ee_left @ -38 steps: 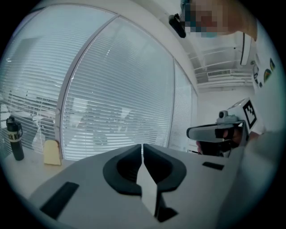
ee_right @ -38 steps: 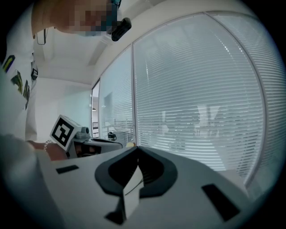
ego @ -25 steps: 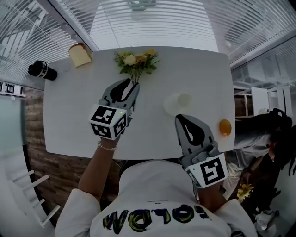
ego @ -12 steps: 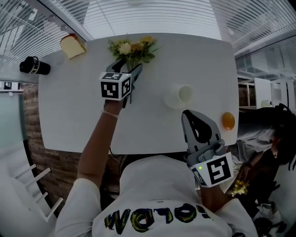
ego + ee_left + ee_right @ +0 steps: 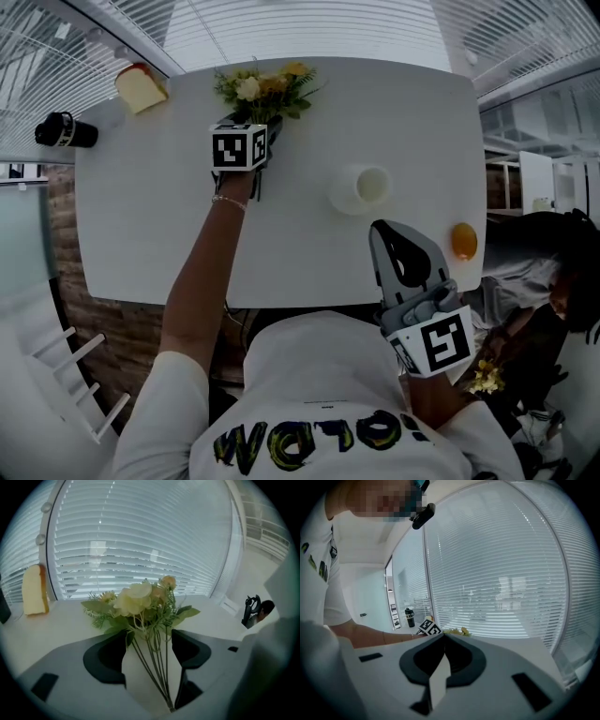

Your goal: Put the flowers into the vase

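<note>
Left gripper (image 5: 150,637), jaws just opening, straddles flowers (image 5: 133,597); right gripper (image 5: 443,637) closed

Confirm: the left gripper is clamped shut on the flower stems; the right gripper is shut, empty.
No. On the left gripper the jaws have just been opening and stand apart round the flower stems, per the left gripper view. The rest holds.

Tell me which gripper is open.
The left gripper: its jaws have just been opening, flowers between them. The right gripper is shut and empty.
</note>
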Motion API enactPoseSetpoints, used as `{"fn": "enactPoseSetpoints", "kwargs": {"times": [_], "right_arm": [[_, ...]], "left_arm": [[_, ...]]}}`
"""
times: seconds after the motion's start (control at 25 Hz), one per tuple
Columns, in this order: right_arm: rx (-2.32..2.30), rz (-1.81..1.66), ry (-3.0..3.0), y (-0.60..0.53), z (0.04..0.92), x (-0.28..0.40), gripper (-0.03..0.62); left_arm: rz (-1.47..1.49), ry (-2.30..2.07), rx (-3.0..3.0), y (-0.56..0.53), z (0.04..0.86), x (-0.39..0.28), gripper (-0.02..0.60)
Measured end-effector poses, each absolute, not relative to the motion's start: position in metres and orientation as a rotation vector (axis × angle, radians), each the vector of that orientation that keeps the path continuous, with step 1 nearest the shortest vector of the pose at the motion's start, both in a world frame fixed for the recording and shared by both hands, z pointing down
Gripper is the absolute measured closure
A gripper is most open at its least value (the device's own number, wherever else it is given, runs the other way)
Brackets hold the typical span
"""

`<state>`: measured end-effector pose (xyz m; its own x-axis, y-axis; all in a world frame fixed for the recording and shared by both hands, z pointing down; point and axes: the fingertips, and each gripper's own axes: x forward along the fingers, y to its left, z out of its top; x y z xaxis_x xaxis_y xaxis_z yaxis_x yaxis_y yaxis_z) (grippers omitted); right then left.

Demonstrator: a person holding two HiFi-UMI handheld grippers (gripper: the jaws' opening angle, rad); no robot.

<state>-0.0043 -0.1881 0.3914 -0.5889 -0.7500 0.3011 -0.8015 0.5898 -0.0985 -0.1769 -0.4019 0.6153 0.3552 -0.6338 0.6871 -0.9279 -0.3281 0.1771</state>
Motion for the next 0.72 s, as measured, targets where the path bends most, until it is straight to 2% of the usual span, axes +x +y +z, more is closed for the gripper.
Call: {"fn": "enactPoseSetpoints", "kwargs": {"times": [0.16,0.4,0.48,0.72], "right_arm": [[1.287,0.306,-2.593,-0.188,0.386,0.006,0.582],[1.297,0.299,-2.588,-0.183,0.386,0.027,0.582],[1.292,0.293,-2.585,-0.182,0.387,0.032,0.582],[1.302,0.285,-2.582,-0.191,0.384,0.042,0.582]], "left_arm": [[0.724,-1.380,2.059,-0.406,0.619,-0.175,0.337],[0.737,-1.418,2.072,-0.405,0.617,-0.173,0.406],[0.720,-1.441,2.083,-0.407,0.614,-0.174,0.480],[0.666,-1.461,2.115,-0.411,0.602,-0.175,0.519]]}}
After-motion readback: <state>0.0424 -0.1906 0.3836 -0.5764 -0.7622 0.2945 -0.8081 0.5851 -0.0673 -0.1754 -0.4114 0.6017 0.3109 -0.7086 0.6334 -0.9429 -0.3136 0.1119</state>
